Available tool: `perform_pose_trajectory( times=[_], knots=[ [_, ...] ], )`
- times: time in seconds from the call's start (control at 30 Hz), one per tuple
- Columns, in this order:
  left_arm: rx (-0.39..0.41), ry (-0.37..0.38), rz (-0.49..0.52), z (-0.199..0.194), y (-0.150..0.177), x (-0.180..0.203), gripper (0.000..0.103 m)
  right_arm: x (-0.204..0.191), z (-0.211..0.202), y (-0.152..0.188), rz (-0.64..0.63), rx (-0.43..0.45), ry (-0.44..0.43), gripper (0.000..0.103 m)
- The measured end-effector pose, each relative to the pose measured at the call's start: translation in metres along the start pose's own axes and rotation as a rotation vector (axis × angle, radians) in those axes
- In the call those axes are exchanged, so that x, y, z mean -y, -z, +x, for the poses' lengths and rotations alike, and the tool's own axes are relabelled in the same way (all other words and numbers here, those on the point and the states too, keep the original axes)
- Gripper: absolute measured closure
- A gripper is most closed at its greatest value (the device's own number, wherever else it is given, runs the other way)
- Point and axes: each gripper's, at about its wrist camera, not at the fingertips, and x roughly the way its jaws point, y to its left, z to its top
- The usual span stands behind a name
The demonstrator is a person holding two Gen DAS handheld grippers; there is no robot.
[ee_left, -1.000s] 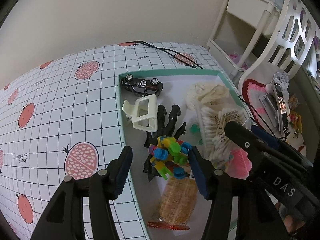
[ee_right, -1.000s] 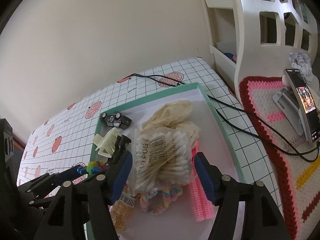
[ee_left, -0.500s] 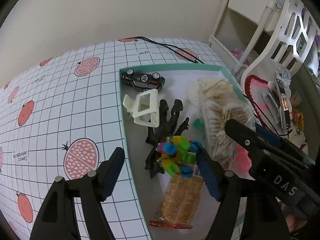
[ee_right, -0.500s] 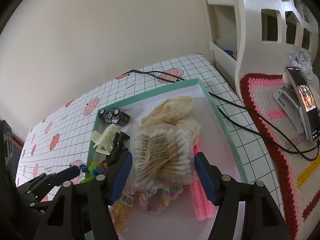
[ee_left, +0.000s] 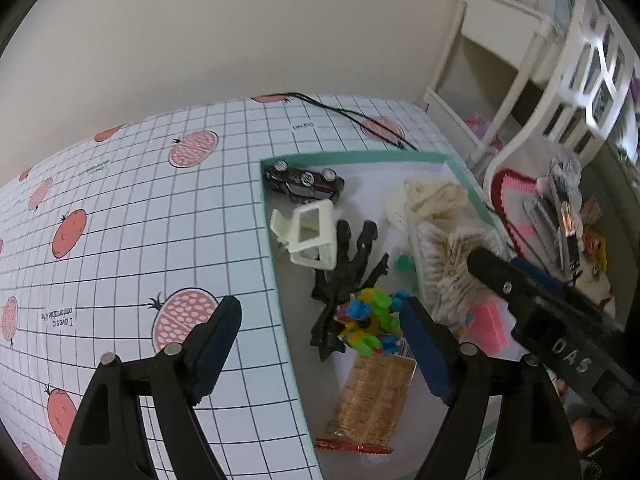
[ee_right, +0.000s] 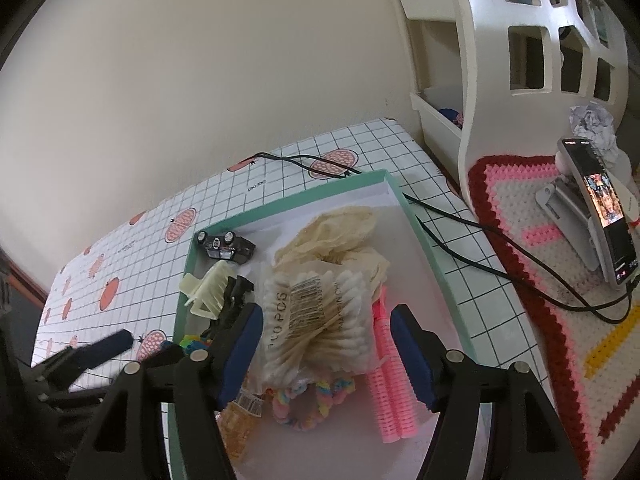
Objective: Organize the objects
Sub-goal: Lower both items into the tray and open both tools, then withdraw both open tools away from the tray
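Observation:
A teal-rimmed tray [ee_left: 352, 157] [ee_right: 288, 205] holds a black toy car [ee_left: 304, 182] [ee_right: 226, 246], a cream hair claw [ee_left: 309, 233] [ee_right: 208, 292], a black hair claw [ee_left: 349, 272], a colourful block toy [ee_left: 368, 323], a cracker pack [ee_left: 372, 392], a bag of cotton swabs [ee_right: 320, 320] [ee_left: 444, 272], pink rollers [ee_right: 390, 380], a pastel scrunchie [ee_right: 312, 400] and a cream cloth [ee_right: 336, 232]. My left gripper [ee_left: 320, 344] is open wide and straddles the tray's left rim, with the block toy just beside its right finger. My right gripper [ee_right: 326, 354] is open with the swab bag lying between its fingers.
The tray sits on a gridded tablecloth [ee_left: 140, 220] printed with red fruit. A black cable [ee_right: 460, 220] runs past the tray's far corner to the right. A phone on a stand [ee_right: 600, 208] rests on a crochet mat [ee_right: 540, 240]. A white shelf unit [ee_right: 500, 60] stands against the wall.
My left gripper has opened wider and drawn back to the left, so the block toy now lies by its right finger instead of between both. The right gripper has barely moved.

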Motion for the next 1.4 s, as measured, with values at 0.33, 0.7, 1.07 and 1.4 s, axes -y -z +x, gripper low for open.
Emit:
perform_pose_trajectory(
  times=[0.33, 0.7, 1.07, 1.4],
  knots=[
    [0.024, -0.085, -0.186, -0.001, 0.001, -0.043, 0.020, -0.006, 0.004, 0.002, -0.027, -0.010, -0.005, 0.022],
    [0.075, -0.180, -0.247, -0.007, 0.008, -0.062, 0.000, -0.010, 0.006, 0.003, -0.038, -0.009, -0.012, 0.000],
    [0.080, -0.207, -0.251, -0.006, 0.009, -0.065, 0.000, -0.017, 0.008, 0.005, -0.078, -0.019, -0.002, 0.000],
    [0.092, -0.198, -0.234, -0.012, 0.011, -0.062, 0.000, -0.028, -0.003, 0.010, -0.110, 0.019, -0.002, 0.000]
  ],
)
